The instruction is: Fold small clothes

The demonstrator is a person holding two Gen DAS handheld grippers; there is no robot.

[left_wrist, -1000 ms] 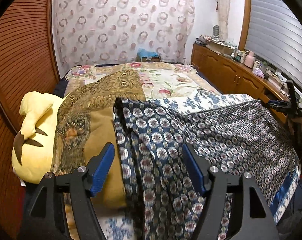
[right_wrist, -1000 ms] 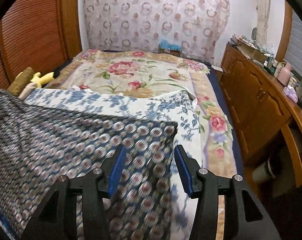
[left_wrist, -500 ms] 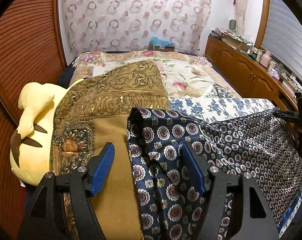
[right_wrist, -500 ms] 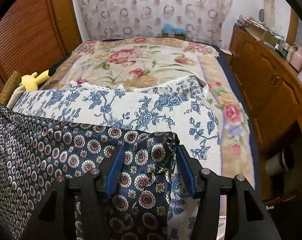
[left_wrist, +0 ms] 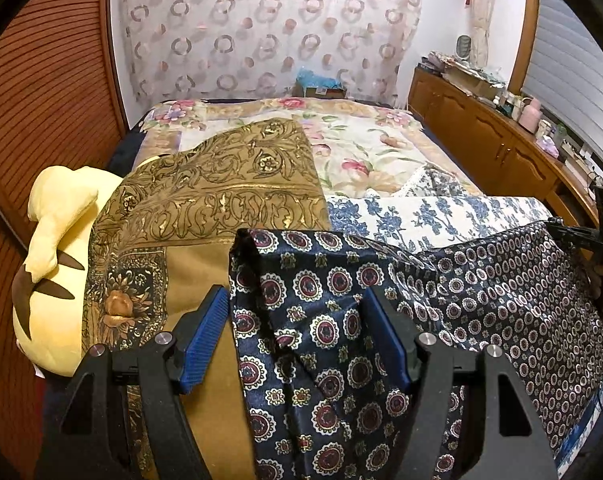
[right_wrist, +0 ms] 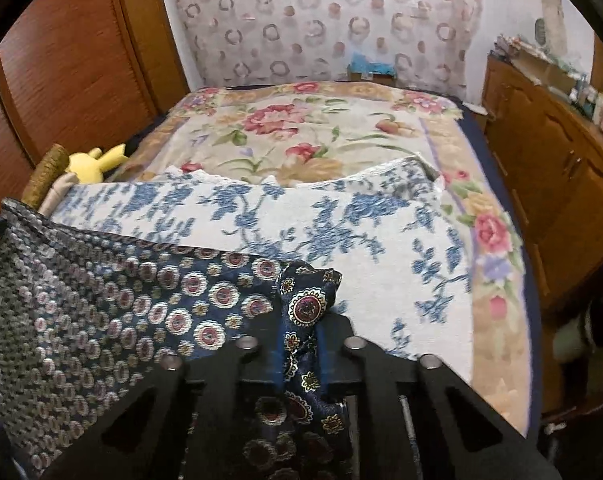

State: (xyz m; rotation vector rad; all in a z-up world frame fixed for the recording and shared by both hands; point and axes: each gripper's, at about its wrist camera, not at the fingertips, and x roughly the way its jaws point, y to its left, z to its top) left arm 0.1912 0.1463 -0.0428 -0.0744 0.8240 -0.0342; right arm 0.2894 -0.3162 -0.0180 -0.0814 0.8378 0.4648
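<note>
Inspection, left wrist view: we find the left gripper [left_wrist: 297, 340] with its jaws apart, straddling a raised corner of the navy medallion cloth [left_wrist: 321, 320] without pressing it. The cloth lies across the near end of the bed [left_wrist: 361, 140], over a gold patterned cloth [left_wrist: 221, 184] and a blue floral cloth [left_wrist: 421, 216]; a yellow plush toy [left_wrist: 57, 248] sits at the left. The right gripper [left_wrist: 597, 232] appears at the far right edge, at the cloth's other corner.

Right wrist view: the right gripper [right_wrist: 301, 348] has just closed, and its jaws are clamped on a bunched corner of the navy medallion cloth [right_wrist: 305, 300], the rest spreading away to the left.

We judge the step to be corner pickup, 1 of 2 corners secured. The next move calls for the left jaws to close on their corner, then both to lift together for the fold.
</note>
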